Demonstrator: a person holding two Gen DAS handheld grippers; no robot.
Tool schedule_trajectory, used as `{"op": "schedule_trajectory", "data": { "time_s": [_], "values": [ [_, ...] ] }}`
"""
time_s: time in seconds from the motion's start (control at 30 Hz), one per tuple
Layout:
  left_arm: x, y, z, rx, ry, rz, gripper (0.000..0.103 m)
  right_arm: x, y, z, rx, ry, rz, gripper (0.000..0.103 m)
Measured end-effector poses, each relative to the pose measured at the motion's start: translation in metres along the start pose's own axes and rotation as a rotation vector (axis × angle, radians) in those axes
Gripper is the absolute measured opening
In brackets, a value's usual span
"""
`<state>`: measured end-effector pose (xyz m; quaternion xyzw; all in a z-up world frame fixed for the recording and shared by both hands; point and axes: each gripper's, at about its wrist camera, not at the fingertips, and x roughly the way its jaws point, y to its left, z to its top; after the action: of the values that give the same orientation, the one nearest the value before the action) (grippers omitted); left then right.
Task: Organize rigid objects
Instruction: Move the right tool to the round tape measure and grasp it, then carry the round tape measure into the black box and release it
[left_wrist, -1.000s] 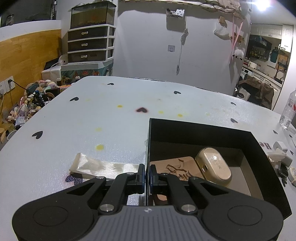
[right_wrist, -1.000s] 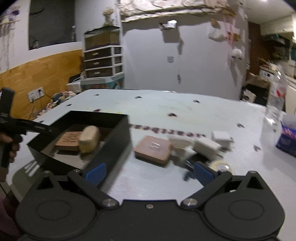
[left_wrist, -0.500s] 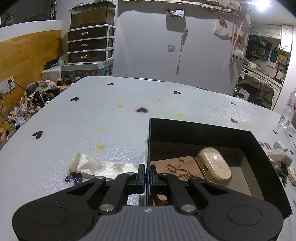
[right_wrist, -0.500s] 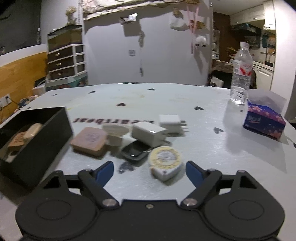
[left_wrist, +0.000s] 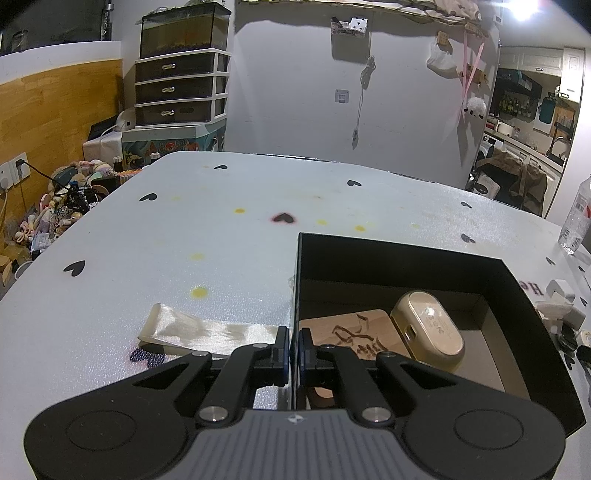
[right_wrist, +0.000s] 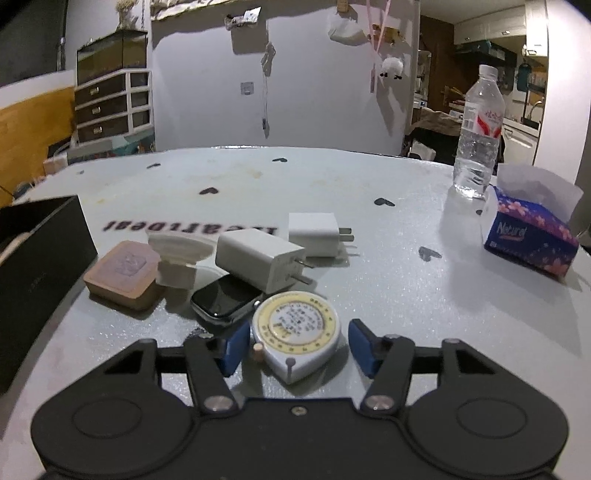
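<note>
The right gripper (right_wrist: 293, 345) has just been closing around the tape measure (right_wrist: 295, 326), pads not yet touching; the next move calls for clamping, then lifting toward the black box (left_wrist: 406, 254), whose wall the left gripper (left_wrist: 291, 347) pinches.

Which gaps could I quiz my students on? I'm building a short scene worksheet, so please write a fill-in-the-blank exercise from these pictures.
1. The left tool is clamped on the near wall of the ____ box.
2. Between the right tool's blue pads lies the round ____.
3. The water bottle stands beside a ____ box.
4. Inside the black box, the gold case lies next to a ____ coaster.

Missing words: black; tape measure; tissue; wooden
</note>
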<state>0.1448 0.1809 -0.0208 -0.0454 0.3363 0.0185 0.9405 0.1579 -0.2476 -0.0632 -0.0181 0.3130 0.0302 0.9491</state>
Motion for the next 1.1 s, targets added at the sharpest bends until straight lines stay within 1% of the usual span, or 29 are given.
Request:
{"op": "schedule_trajectory", "data": {
  "time_s": [0.1,0.17,0.5,0.63,0.8,0.87,0.97,1.1],
  "values": [
    [0.0,0.001,0.0,-0.002,-0.001,-0.001,0.004,0.004,0.001,0.003,0.002,0.005,0.009,0.06],
    [0.0,0.0,0.0,-0.002,0.0,-0.002,0.005,0.005,0.001,0.005,0.007,0.009,0.011,0.053],
    [-0.001,0.001,0.0,-0.002,0.0,-0.001,0.005,-0.008,0.004,0.002,0.007,0.032,-0.027,0.053],
    [0.0,0.0,0.0,-0.001,0.0,-0.001,0.005,-0.027,0.005,0.003,0.027,0.012,-0.001,0.053],
    [0.0,0.0,0.0,-0.002,0.0,-0.001,0.005,-0.056,0.017,0.012,0.028,-0.041,0.083,0.053],
    [0.0,0.001,0.0,-0.003,0.0,0.0,0.005,-0.067,0.029,0.021,0.012,-0.063,0.136,0.053],
    [0.0,0.001,0.0,-0.003,0.001,0.0,0.005,-0.077,0.052,0.035,-0.028,-0.09,0.215,0.053],
    [-0.001,0.002,-0.001,-0.004,0.0,-0.001,0.005,-0.082,0.09,0.055,-0.093,-0.107,0.288,0.053]
  ]
}}
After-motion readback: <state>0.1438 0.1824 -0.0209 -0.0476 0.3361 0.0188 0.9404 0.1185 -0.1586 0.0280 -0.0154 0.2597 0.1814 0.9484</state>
